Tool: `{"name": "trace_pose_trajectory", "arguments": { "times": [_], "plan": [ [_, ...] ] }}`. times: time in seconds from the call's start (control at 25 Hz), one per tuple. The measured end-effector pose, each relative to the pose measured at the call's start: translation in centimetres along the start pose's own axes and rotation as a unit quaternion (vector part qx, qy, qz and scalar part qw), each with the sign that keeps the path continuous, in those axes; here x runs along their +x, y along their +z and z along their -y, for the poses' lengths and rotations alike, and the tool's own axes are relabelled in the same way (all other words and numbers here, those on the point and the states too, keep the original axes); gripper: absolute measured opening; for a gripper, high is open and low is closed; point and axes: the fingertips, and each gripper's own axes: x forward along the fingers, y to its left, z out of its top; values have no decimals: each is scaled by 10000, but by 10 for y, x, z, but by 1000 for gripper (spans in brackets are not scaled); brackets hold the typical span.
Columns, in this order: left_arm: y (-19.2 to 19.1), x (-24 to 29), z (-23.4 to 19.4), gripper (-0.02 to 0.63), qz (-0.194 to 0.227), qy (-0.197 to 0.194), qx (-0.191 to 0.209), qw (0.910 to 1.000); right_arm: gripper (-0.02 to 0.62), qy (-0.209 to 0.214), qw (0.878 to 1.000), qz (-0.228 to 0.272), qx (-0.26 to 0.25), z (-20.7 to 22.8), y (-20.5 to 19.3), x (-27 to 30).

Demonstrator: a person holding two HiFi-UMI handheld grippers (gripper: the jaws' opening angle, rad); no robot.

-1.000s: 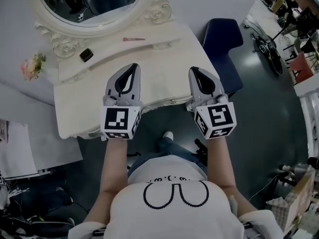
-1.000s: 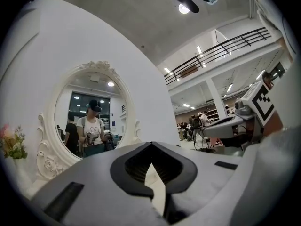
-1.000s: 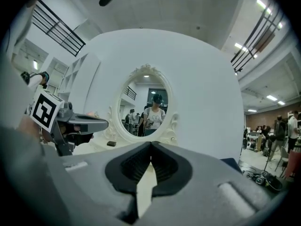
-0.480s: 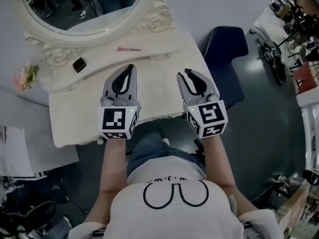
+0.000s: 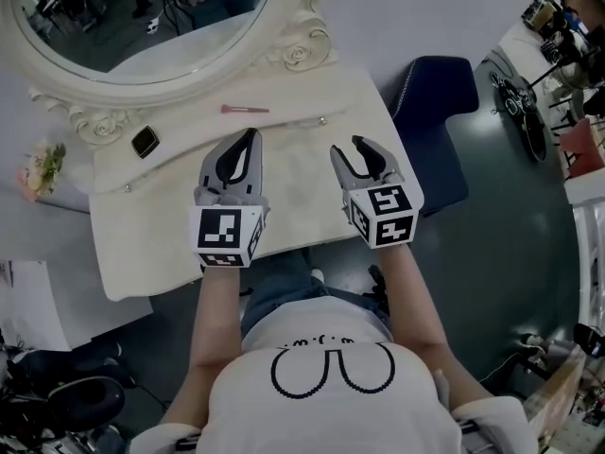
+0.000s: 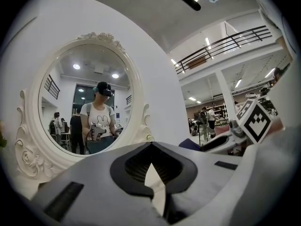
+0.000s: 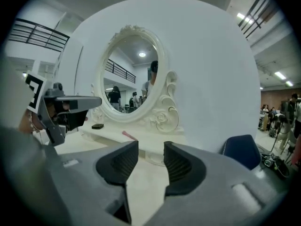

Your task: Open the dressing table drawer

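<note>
Two small knobs, one toward the left end (image 5: 126,188) and one toward the right end (image 5: 322,120), sit on the front face of the raised back tier of the dressing table (image 5: 151,244). Whether either belongs to the drawer I cannot tell, and nothing of what lies inside shows. The table stands straight before me. Its near edge runs under my forearms, and from above no front panel below that edge can be seen.

My left gripper (image 6: 151,144) hangs over the cream top with its jaw tips together and nothing between them. My right gripper (image 7: 151,147) is beside it, well apart from it. Its jaws are opening, already wide, with only the bare tabletop showing through the gap.

On the back tier a thin pink stick (image 5: 244,110) lies near the middle, and a small dark square thing (image 5: 145,142) lies farther left. Behind them rises the oval mirror (image 5: 293,53) in its carved cream frame. A bunch of pale flowers (image 5: 43,168) is off the table's left end, a navy chair (image 5: 437,102) stands at its right, and a white sheet (image 5: 28,305) lies lower left.
</note>
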Motion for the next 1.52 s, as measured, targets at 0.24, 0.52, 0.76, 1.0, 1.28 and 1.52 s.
{"name": "trace_pose_trajectory", "arguments": {
  "times": [0.24, 0.52, 0.76, 1.0, 1.28, 1.52],
  "plan": [
    [-20, 29, -18, -2, -210, -79, -102, 9997, 161, 48, 9973, -699, 235, 15, -43, 61],
    [-47, 49, -32, -2, -508, -147, -175, 9985, 155, -64, 9894, -1340, 558, 38, -96, 129],
    [-57, 57, -48, -2, -634, -113, -147, 9978, 149, -104, 9843, -1622, 690, 48, -116, 165],
    [-65, 62, -50, -2, -715, -152, -133, 9972, 97, -125, 9828, -1741, 606, 49, -118, 179],
    [-63, 61, -49, -2, -705, -147, -123, 9973, 95, -103, 9813, -1815, 639, 48, -119, 176],
    [-62, 57, -44, -2, -679, -138, -128, 9975, 95, -30, 9802, -1867, 656, 45, -123, 164]
  ]
}}
